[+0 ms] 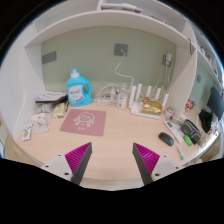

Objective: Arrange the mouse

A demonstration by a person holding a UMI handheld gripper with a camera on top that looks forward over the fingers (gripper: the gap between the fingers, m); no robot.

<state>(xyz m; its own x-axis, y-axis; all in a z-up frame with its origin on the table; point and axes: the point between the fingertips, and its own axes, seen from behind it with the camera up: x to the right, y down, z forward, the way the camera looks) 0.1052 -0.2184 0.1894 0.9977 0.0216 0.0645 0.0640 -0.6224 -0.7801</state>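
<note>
A dark mouse lies on the light wooden desk, to the right and beyond my fingers. A pink mouse mat lies flat on the desk ahead and slightly left, in front of a blue bottle. My gripper is open and empty, its two magenta pads wide apart above the desk's near part. Nothing stands between the fingers.
A blue detergent bottle stands behind the mat. Boxes and small items crowd the left. A white tray with a gold object sits at back right. Cables and dark gadgets lie at the far right.
</note>
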